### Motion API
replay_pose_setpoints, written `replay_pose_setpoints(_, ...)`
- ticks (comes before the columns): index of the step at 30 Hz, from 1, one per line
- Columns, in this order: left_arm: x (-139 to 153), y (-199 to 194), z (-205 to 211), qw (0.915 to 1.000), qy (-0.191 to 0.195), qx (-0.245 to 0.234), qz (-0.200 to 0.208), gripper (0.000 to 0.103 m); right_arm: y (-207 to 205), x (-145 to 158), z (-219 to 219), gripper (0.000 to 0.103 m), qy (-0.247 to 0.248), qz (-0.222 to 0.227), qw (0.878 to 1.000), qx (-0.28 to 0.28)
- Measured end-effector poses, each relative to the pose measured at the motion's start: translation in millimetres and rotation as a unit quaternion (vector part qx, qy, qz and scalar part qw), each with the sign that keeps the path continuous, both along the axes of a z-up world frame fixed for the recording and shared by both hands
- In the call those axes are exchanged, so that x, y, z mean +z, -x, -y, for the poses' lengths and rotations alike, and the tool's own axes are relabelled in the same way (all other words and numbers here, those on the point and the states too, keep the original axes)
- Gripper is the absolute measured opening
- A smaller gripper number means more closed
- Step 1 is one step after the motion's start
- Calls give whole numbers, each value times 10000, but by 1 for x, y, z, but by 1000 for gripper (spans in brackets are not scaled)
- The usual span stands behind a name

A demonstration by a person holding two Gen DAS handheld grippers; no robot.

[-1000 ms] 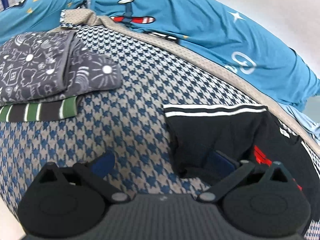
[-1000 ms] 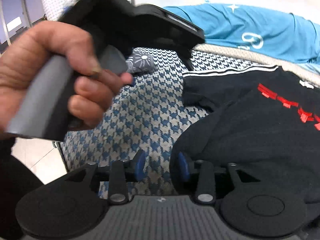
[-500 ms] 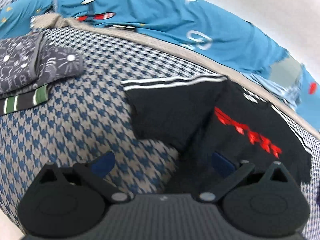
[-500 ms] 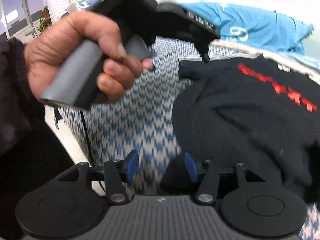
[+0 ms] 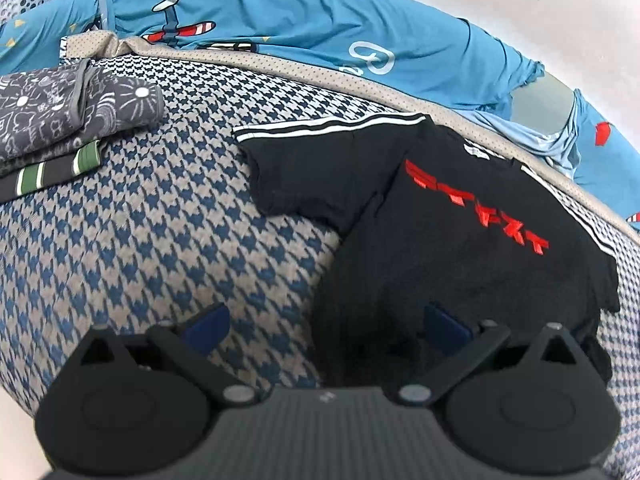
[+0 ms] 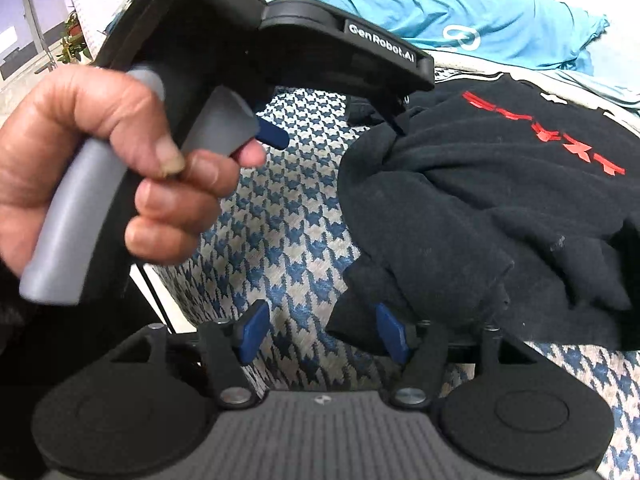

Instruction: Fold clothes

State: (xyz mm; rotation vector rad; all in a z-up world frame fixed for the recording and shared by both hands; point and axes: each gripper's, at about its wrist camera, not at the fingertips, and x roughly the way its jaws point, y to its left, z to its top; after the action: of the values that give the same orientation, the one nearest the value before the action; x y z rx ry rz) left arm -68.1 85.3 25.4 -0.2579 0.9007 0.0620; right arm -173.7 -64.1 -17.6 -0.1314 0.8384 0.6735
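- Two sets of fingers, both apart: on your right gripper (image 6: pixel 324 330) the blue pads have just been opening, and the near corner of the black T-shirt (image 6: pixel 480 200) lies against the right-hand pad with no squeeze on it.
- Your left gripper (image 5: pixel 326 324) is spread wide over the shirt's lower edge; one pad sits above the houndstooth cover (image 5: pixel 140 240), the other above black cloth. Nothing is pinched.
- In the right wrist view your left hand (image 6: pixel 100 168) wraps the grey handle, with the tool's tips down near the shirt's sleeve.
- Position: the shirt lies on the houndstooth-covered surface, chest side up, red lettering (image 5: pixel 476 208) showing, one striped sleeve (image 5: pixel 320 168) spread flat towards the folded stack (image 5: pixel 72 120).
- Condition: the hem end nearest your right gripper is bunched and rolled, not flat. Upper body looks smoother.
- Risk, judged: fold now and the rumpled hem gets trapped inside, giving a lumpy, crooked result.
- Risk, judged: closing on the rolled hem could grab several layers, or only the top one, so the shirt drags unevenly.
- Risk, judged: the blue sheet (image 5: pixel 280 20) behind lies close to the collar and could be caught.
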Motion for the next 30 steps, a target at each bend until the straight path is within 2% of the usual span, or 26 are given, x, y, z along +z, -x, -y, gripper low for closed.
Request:
replay_pose_setpoints(3, -6, 7, 3, 10000, 1, 16, -42, 103, 3, -1, -2, 67, 92, 15, 9999, 54)
replay_pose_setpoints(7, -11, 16, 3, 9999, 14, 84, -55, 103, 6, 0, -3, 67, 255, 34, 9996, 86)
replay_pose_setpoints(11, -13, 23, 2, 9999, -21, 121, -5, 103, 6, 1, 3, 67, 197, -32, 9998, 0)
replay_pose_setpoints(15, -9, 25, -1, 9997, 130, 161, 137, 103, 9, 2, 13, 67, 113, -45, 9998, -131)
replay_pose_setpoints(19, -4, 24, 2, 9992, 238, 182, 268, 103, 19, 9, 31, 67, 5, 113, 9993, -357)
replay_pose_setpoints(22, -1, 23, 9, 9991, 175, 134, 359, 103, 25, 12, 51, 68, 36, 224, 9972, -706)
replay_pose_setpoints(27, 2, 22, 26, 9990, -97, -67, 440, 103, 24, 14, 87, 69, 90, 136, 9879, -1543)
replay_pose_setpoints(30, -1, 20, 33, 9992, -47, -156, 356, 103, 23, 14, 108, 69, 39, 22, 9798, -1998)
